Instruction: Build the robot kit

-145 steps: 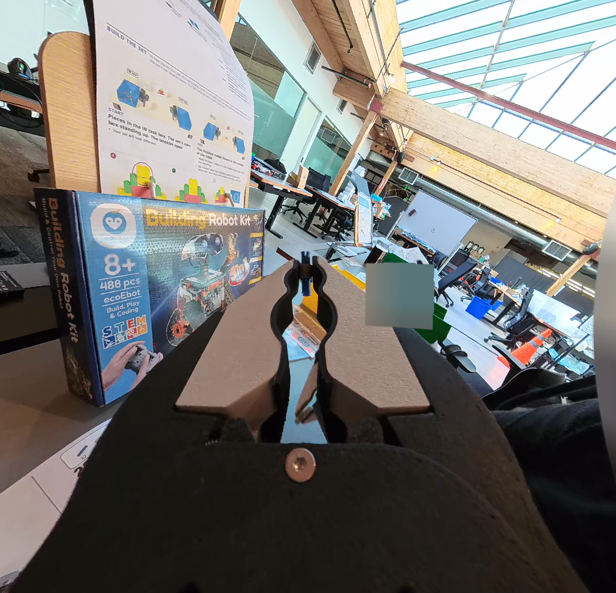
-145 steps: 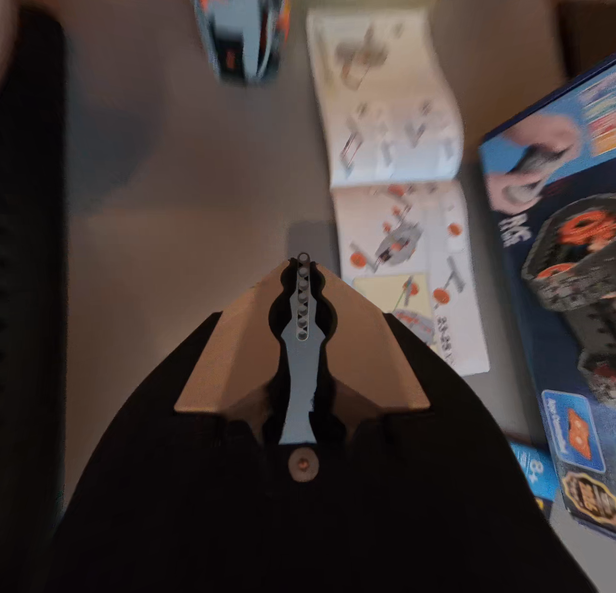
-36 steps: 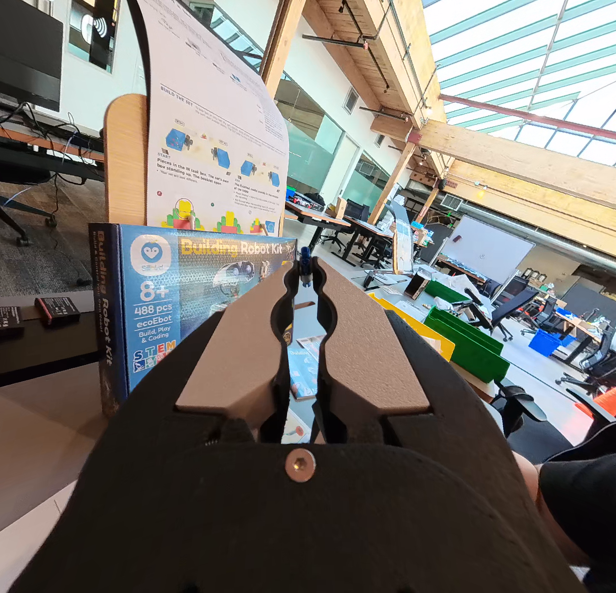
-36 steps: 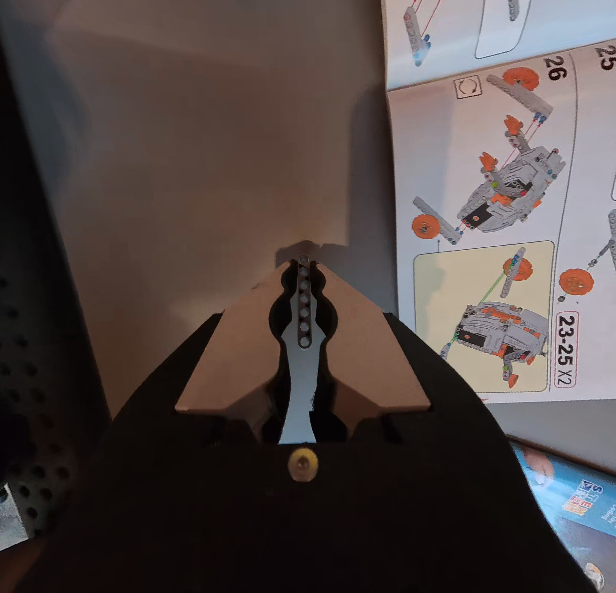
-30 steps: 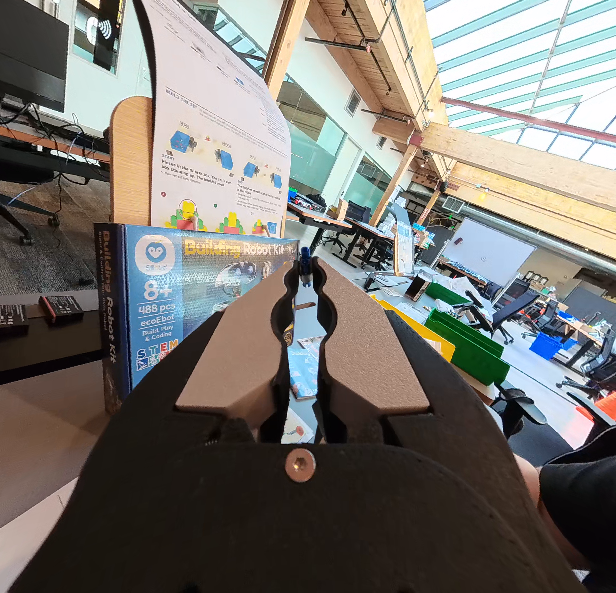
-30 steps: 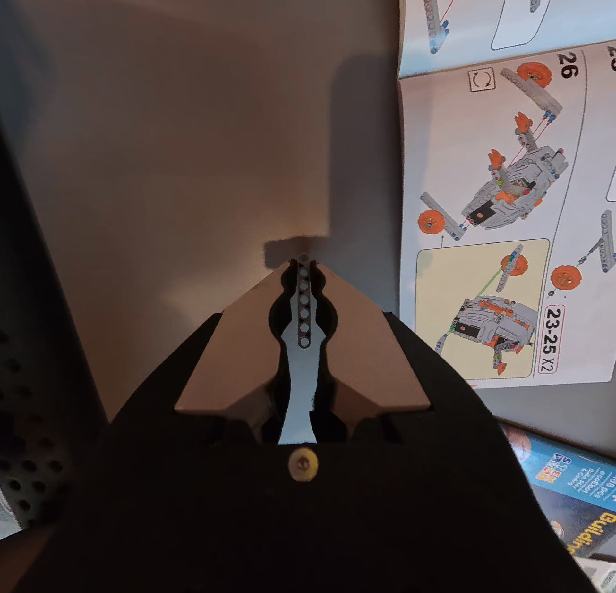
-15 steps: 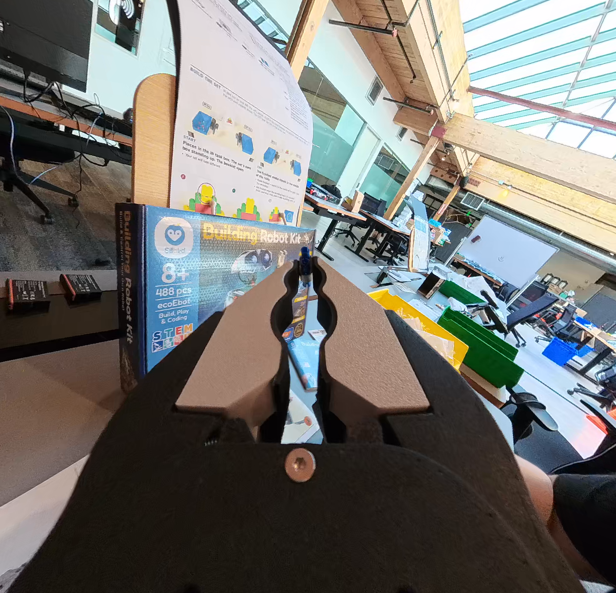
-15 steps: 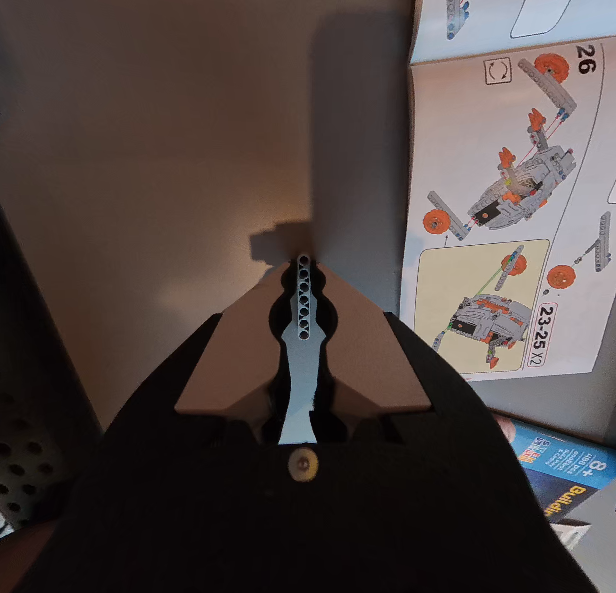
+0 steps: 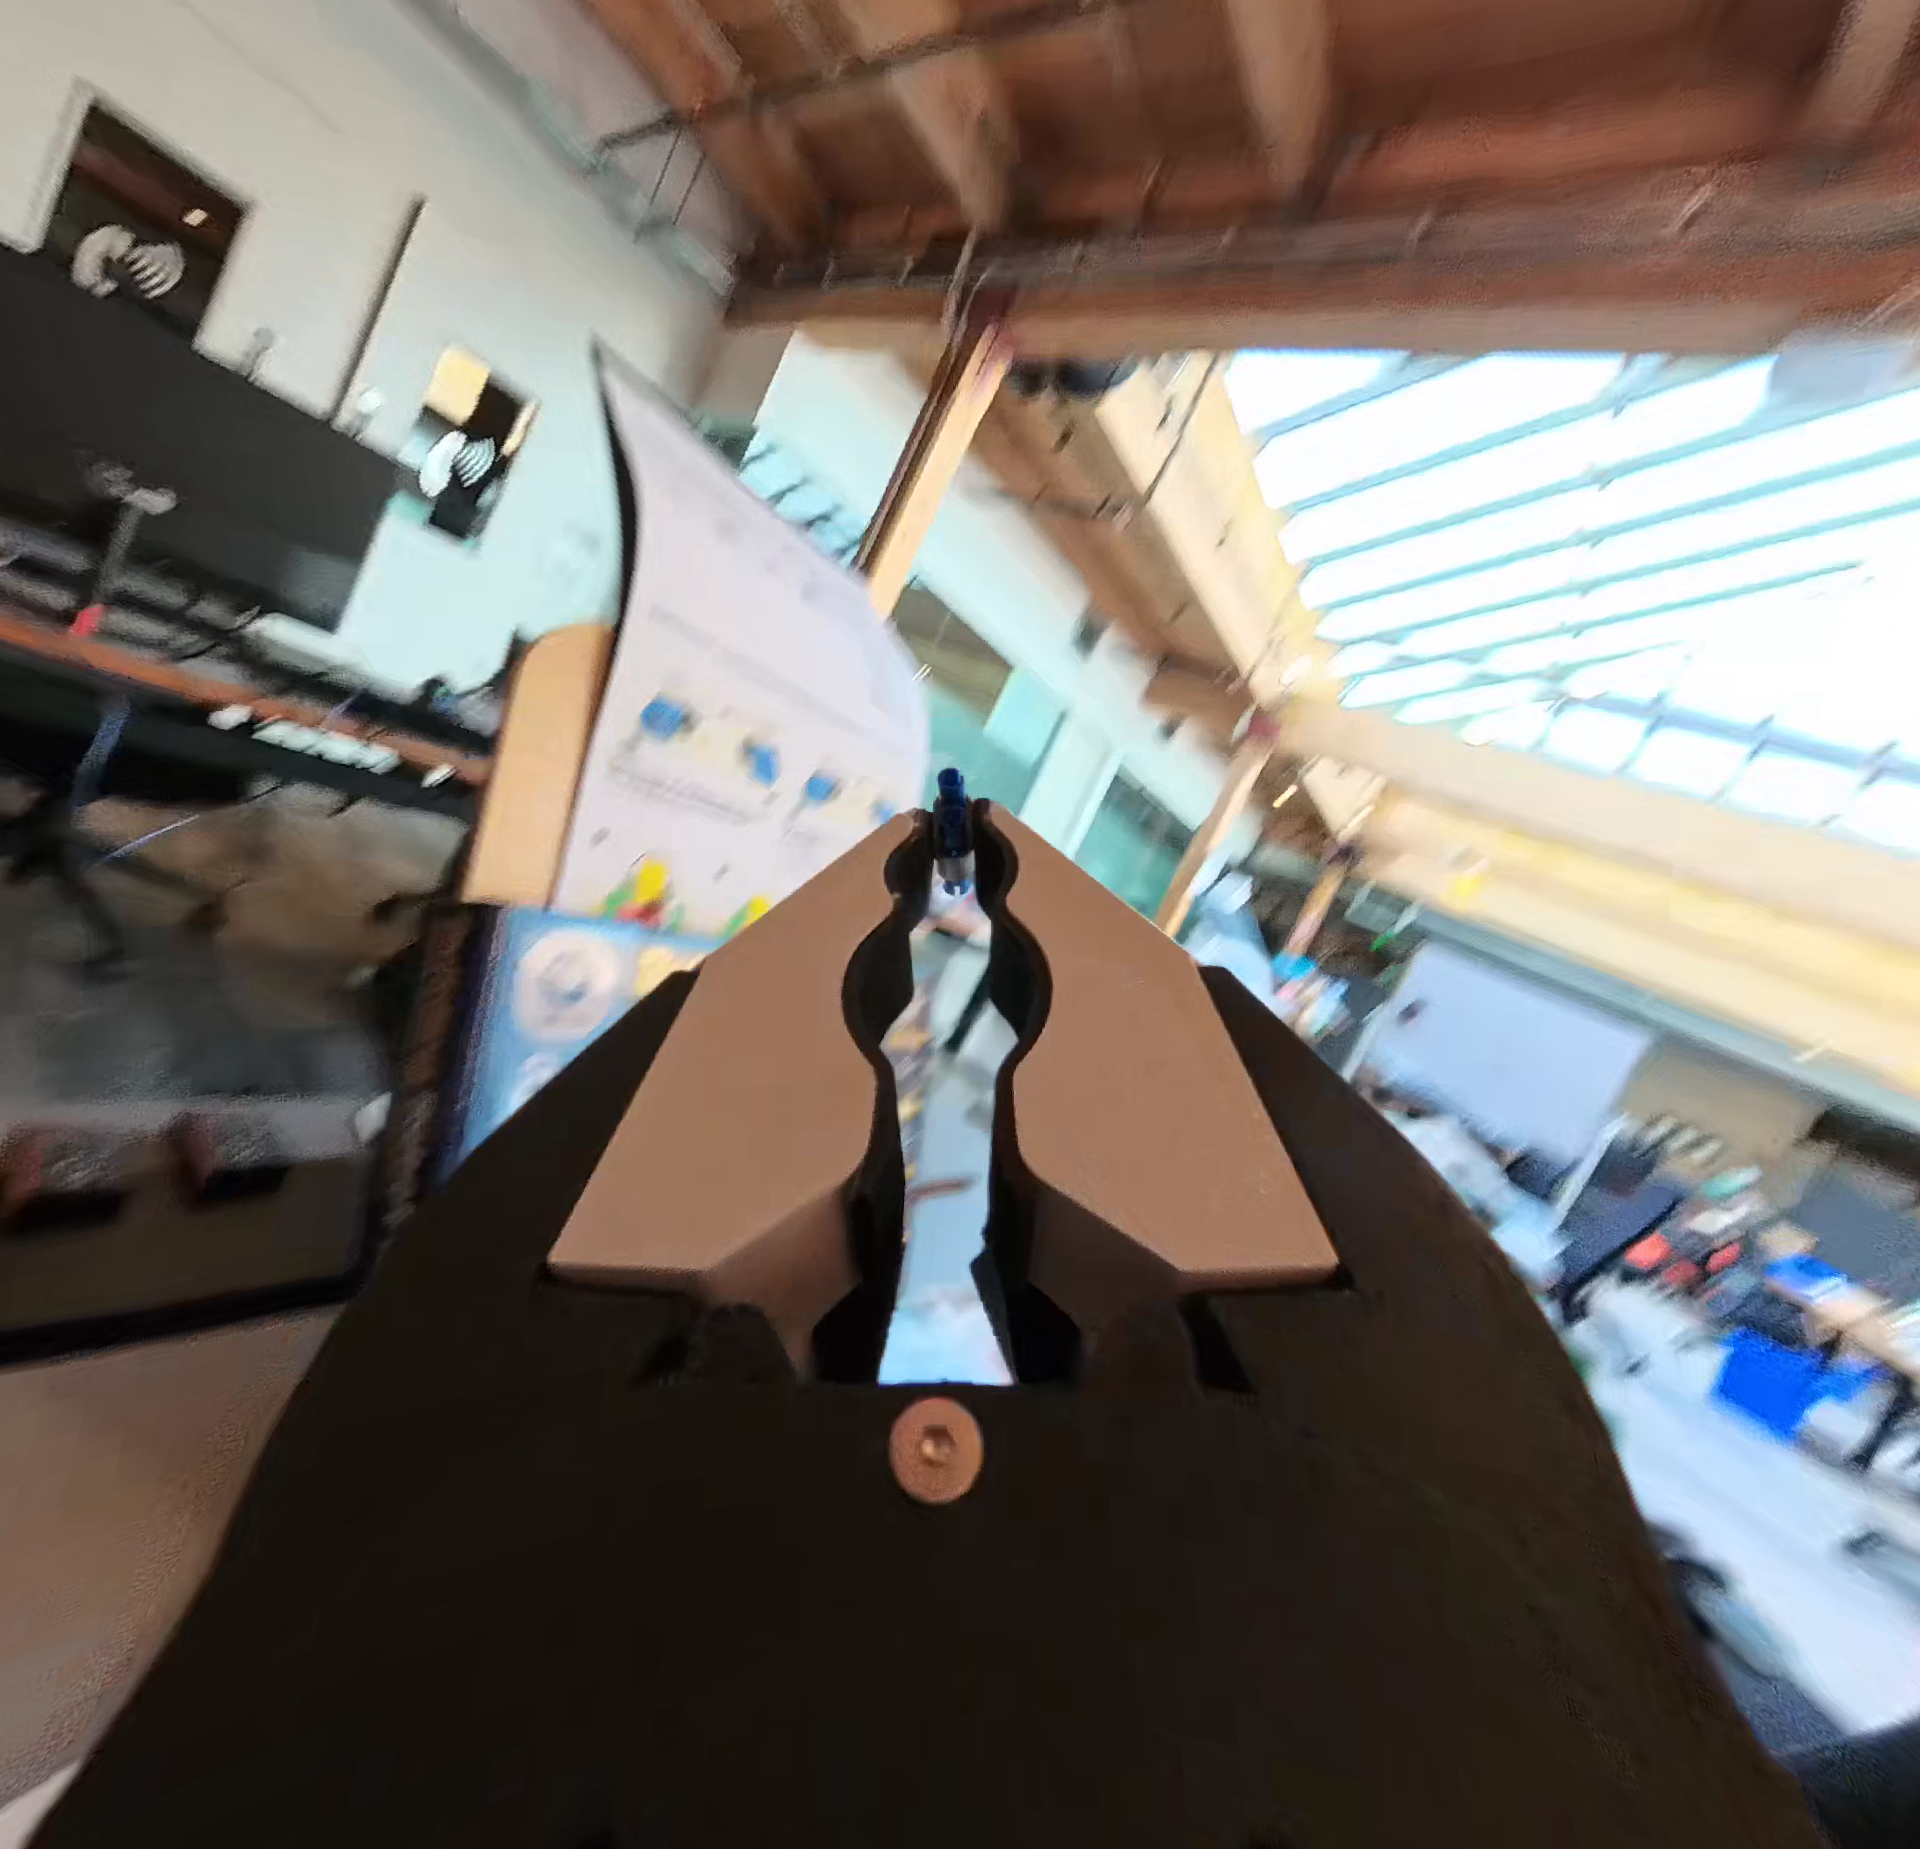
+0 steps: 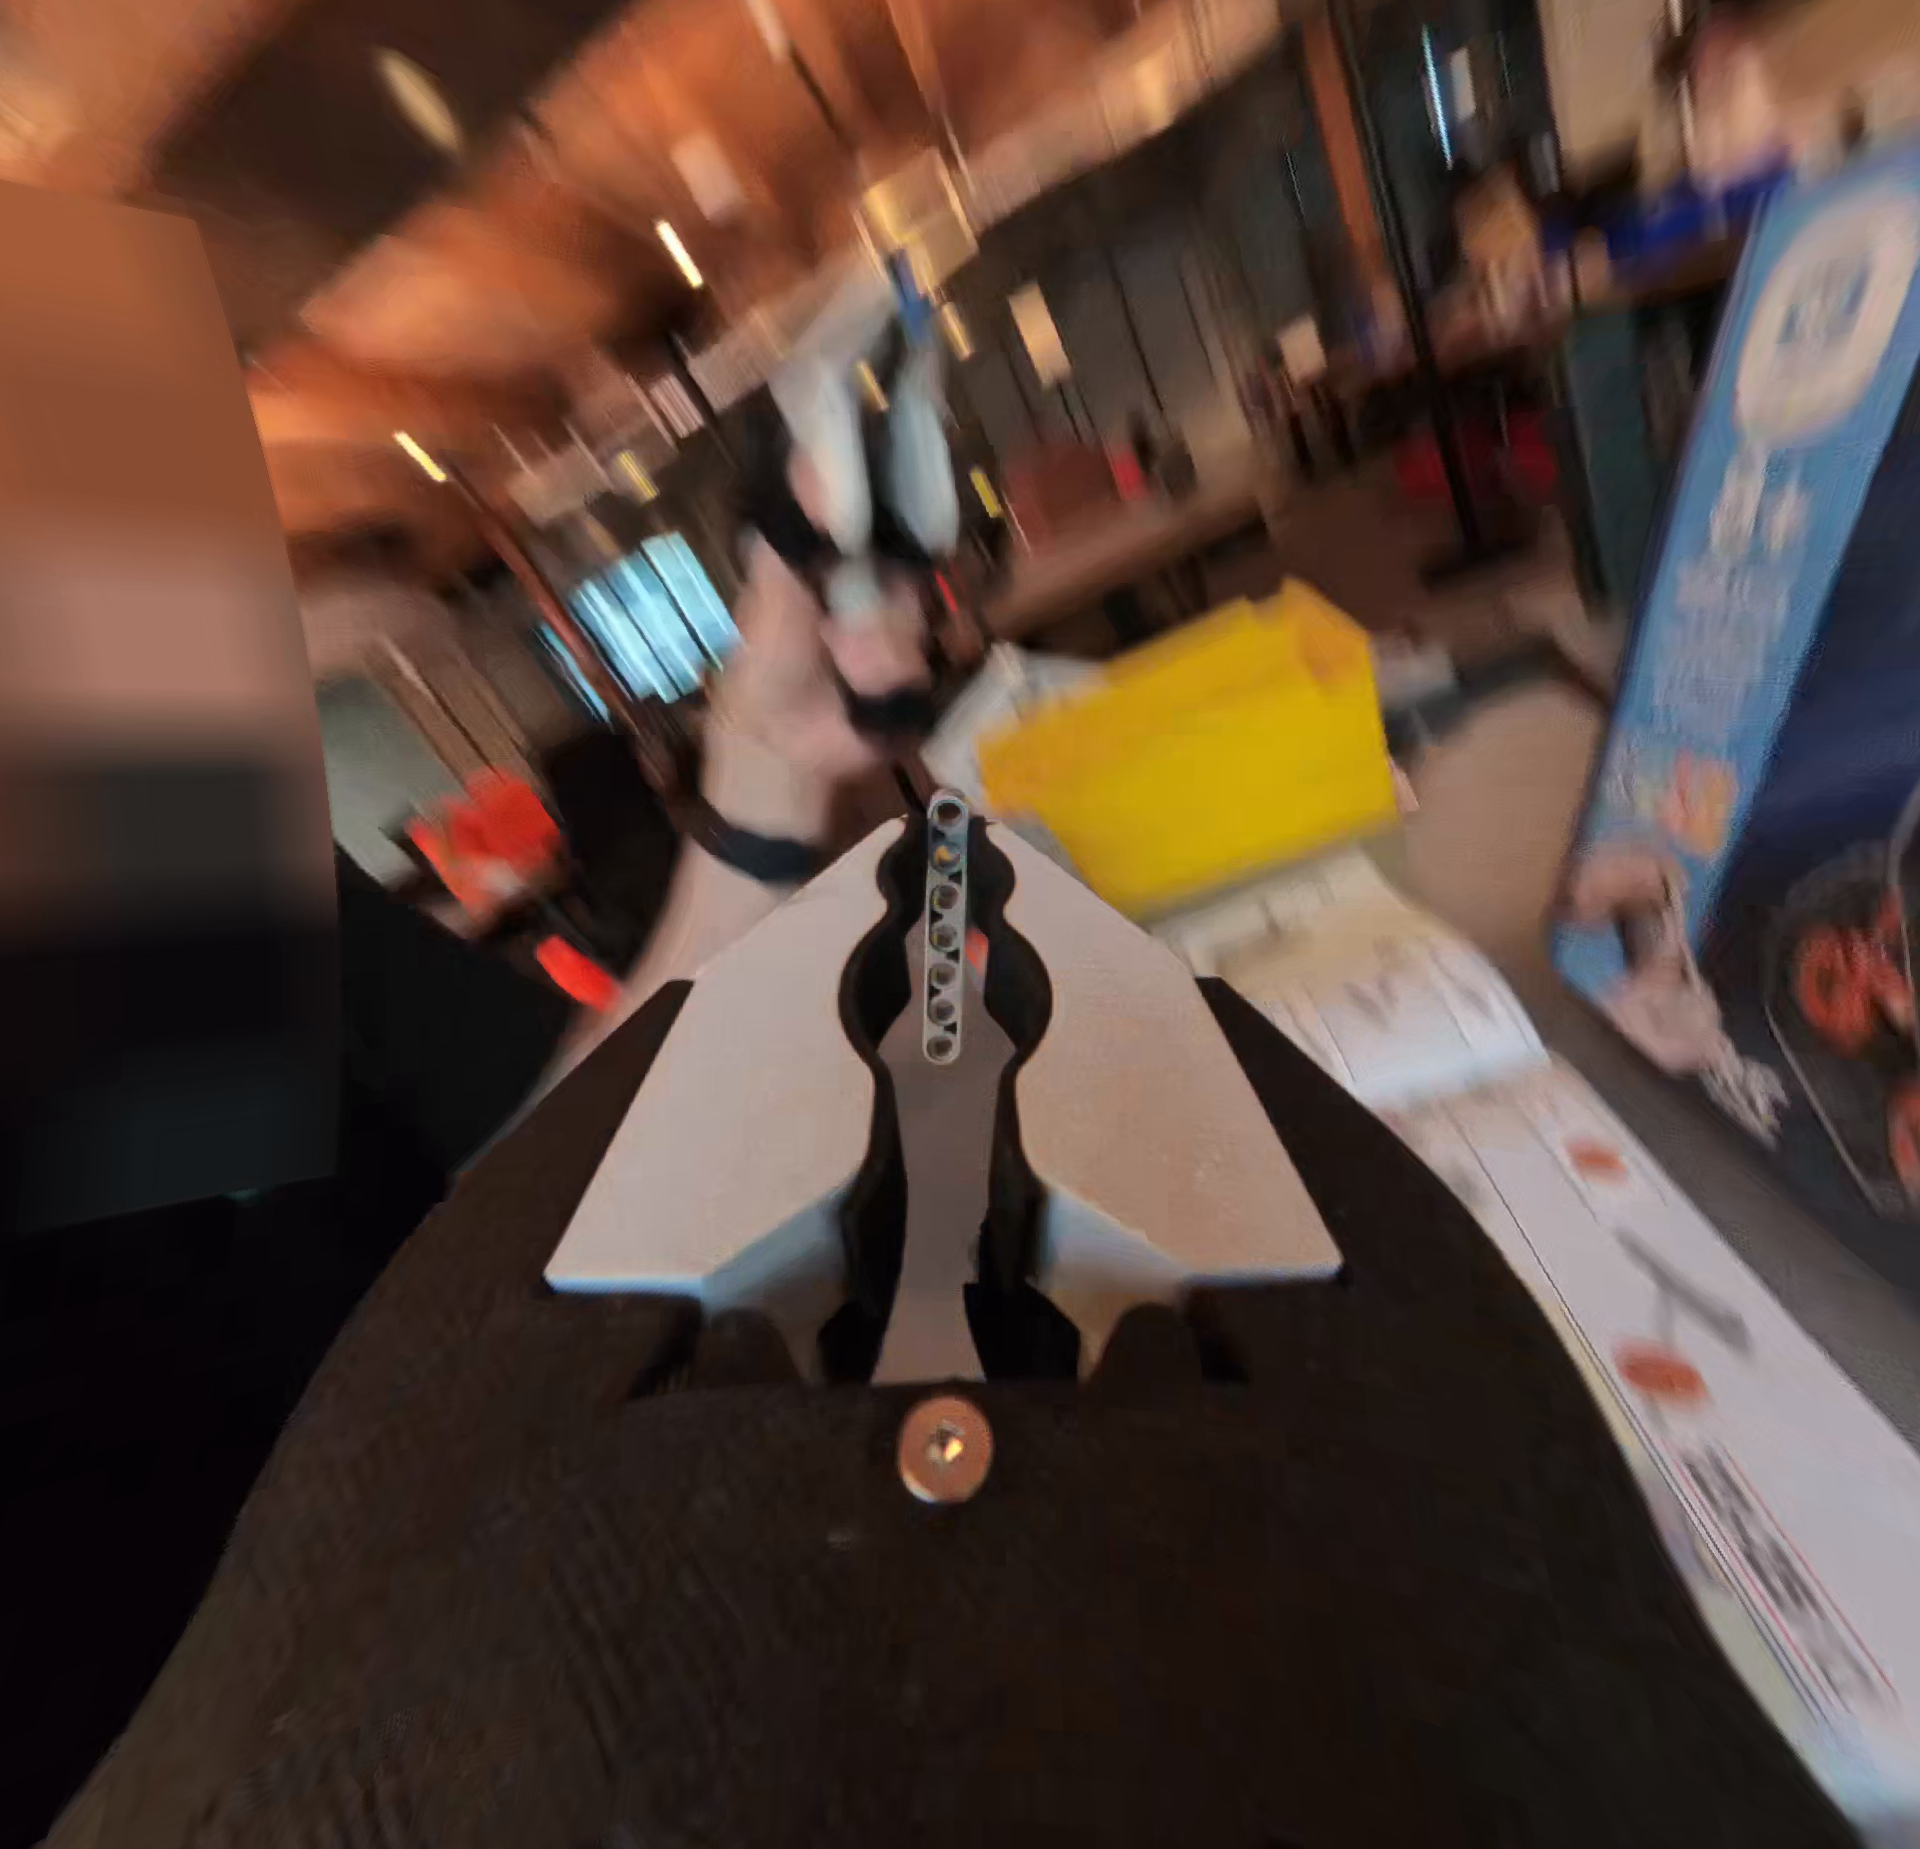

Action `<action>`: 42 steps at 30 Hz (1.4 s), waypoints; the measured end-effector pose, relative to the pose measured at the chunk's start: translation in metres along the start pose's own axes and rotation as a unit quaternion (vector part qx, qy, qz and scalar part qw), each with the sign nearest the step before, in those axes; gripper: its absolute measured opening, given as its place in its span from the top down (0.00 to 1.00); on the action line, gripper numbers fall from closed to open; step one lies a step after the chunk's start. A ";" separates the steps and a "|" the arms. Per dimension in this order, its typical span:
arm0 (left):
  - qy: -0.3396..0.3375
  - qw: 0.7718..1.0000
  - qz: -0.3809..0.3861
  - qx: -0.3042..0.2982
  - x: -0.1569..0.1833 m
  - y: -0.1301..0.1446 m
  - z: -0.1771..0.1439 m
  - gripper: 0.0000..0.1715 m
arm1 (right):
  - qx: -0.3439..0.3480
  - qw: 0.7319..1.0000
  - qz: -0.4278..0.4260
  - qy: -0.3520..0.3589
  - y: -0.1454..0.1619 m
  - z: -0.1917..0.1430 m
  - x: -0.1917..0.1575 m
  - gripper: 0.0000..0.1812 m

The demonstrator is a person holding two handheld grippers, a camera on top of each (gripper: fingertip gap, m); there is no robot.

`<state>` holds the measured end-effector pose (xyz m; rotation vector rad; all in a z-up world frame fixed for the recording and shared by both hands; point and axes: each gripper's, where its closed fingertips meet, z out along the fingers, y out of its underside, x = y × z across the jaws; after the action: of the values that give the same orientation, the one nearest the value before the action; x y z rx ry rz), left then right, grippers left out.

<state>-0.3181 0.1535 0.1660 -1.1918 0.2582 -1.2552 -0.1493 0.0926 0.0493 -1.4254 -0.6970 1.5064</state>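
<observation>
My left gripper [image 9: 951, 825] is shut on a small blue peg [image 9: 950, 823] pinched at its tips, held up in the air and pointing above the blue kit box [image 9: 561, 978]. My right gripper [image 10: 948, 831] is shut on a thin grey beam with a row of holes [image 10: 945, 926], raised and pointing across the table. In the right wrist view a person's hand [image 10: 790, 719] holds the other gripper [image 10: 883, 469] farther off, blurred. An open instruction booklet [image 10: 1455, 1103] lies on the table to the right.
A yellow bin [image 10: 1195, 771] stands behind the booklet. The blue kit box [image 10: 1766, 656] stands upright at the right. A white instruction sheet [image 9: 748, 719] leans on a wooden board [image 9: 530, 760] behind the box. Both views are motion-blurred.
My right gripper has swung up from looking down at the table and booklet to looking level across it. My left gripper has tilted upward toward the ceiling. Both keep their pieces.
</observation>
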 end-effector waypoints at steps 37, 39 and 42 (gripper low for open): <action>0.038 0.976 0.103 -0.186 0.022 0.061 0.010 0.97 | -0.615 0.755 -0.081 0.213 0.187 -0.038 0.045 0.97; 0.027 0.974 0.104 -0.198 0.018 0.070 0.014 0.97 | -0.622 0.751 -0.085 0.203 0.196 -0.032 0.048 0.97; 0.026 0.977 0.061 -0.202 0.015 0.080 0.021 0.97 | -0.625 0.751 -0.099 0.189 0.206 -0.026 0.052 0.97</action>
<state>-0.2500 0.1400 0.1176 -1.4653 0.6401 -1.1588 -0.1672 0.0477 -0.1593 -2.3958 -1.6746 0.3782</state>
